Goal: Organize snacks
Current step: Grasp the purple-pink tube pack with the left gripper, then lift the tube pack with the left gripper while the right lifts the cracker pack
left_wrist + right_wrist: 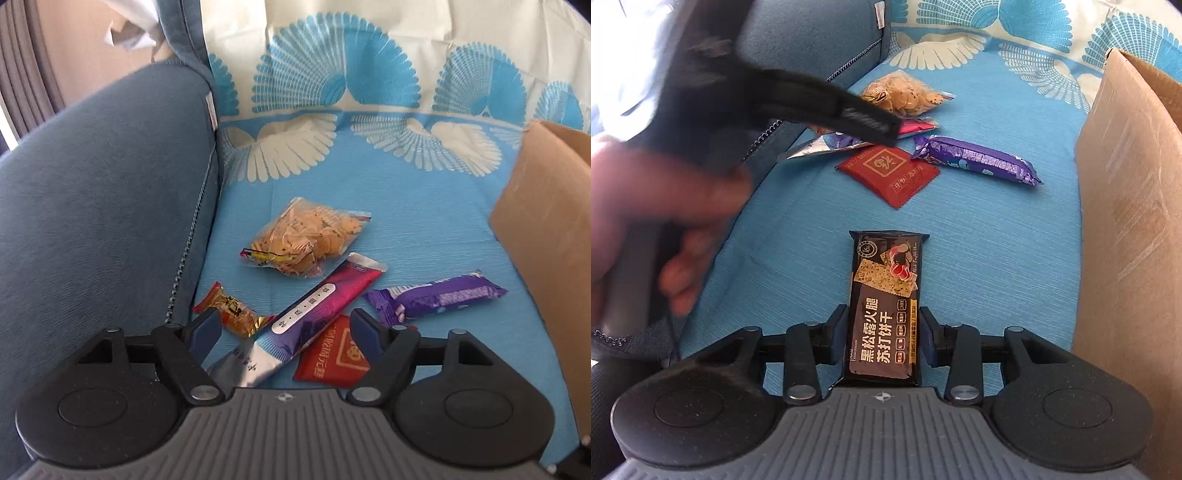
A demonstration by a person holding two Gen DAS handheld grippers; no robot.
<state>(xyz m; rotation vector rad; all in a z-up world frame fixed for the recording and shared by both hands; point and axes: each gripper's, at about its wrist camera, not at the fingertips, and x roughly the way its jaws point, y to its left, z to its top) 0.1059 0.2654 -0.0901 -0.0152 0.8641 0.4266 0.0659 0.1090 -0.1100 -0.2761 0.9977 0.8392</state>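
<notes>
On the blue patterned cover [424,221], from left to right, lie a gold-wrapped candy [231,312], a clear bag of round crackers [306,236], a long magenta-and-purple stick pack [317,314] with white-oval characters too small to read, a red sachet [338,360] and a purple bar [439,297]. The left gripper [286,330] hangs released above them, nothing between its fingers. The right gripper [884,334] is clenched on a black cracker pack [884,306] printed "黑松露火腿 苏打饼干", beside the cardboard box [1126,221], whose inside is hidden.

Both wrist views near, angled down; share blue cloth [424,221], snacks.
</notes>
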